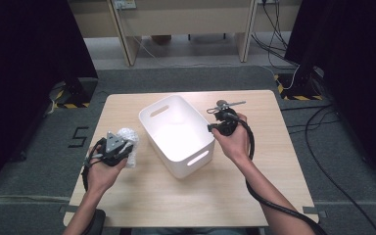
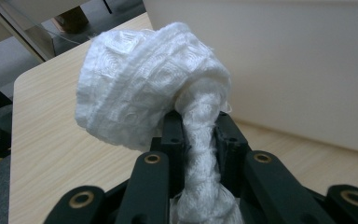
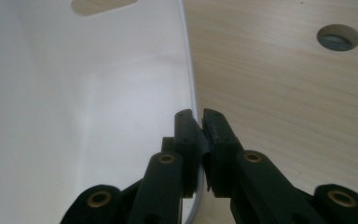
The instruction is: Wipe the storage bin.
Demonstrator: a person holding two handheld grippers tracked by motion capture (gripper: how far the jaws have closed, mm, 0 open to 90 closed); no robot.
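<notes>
So we've got the left gripper clamped on a twisted bit of a white, textured, bunched-up cloth, which sits over the pale wooden table just left of the white rectangular plastic bin. Can't really tell from up high if the cloth touches the tabletop. Our right gripper is pinched onto the bin's thin right wall, one jaw inside and one outside.
</notes>
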